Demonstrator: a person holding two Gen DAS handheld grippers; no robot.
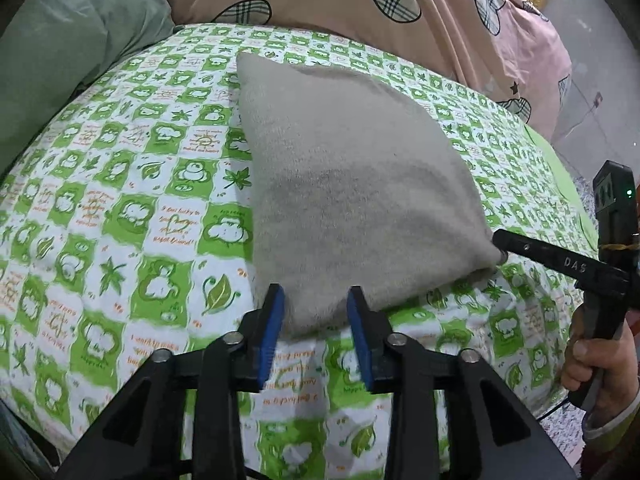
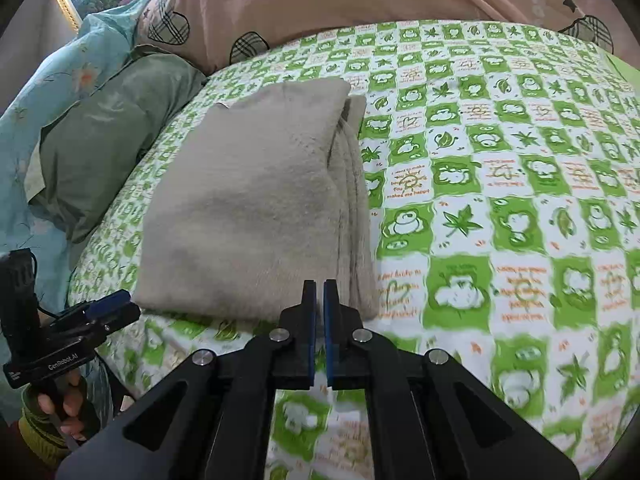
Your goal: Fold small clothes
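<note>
A folded grey garment [image 2: 248,204] of soft, fuzzy knit lies flat on the green-and-white checked bedsheet [image 2: 500,168], which serves as the landmark here. The garment forms a rough rectangle, several layers thick; in the right wrist view the stacked folded edges show along its right side, where a narrower ribbed part [image 2: 354,216] runs the length of the bundle. A small pale tag sits at its far left corner. Its long axis runs from the near edge of the sheet toward the far edge, where a pink bedcover with plaid hearts [image 2: 320,12] lies just beyond the sheet. A dull green pillow [image 2: 108,140] sits off the sheet's left side, near the garment but apart from it.

The left gripper [image 1: 316,300] stands at the garment's near left corner with its blue pads partly apart; the corner of the cloth lies between them, but neither pad visibly presses on it. No earlier view shows how it got there.

The right gripper [image 2: 319,300] hovers over the near edge of the sheet, just before the garment's near right corner, its pads almost together with only a thin slit and nothing between them.
</note>
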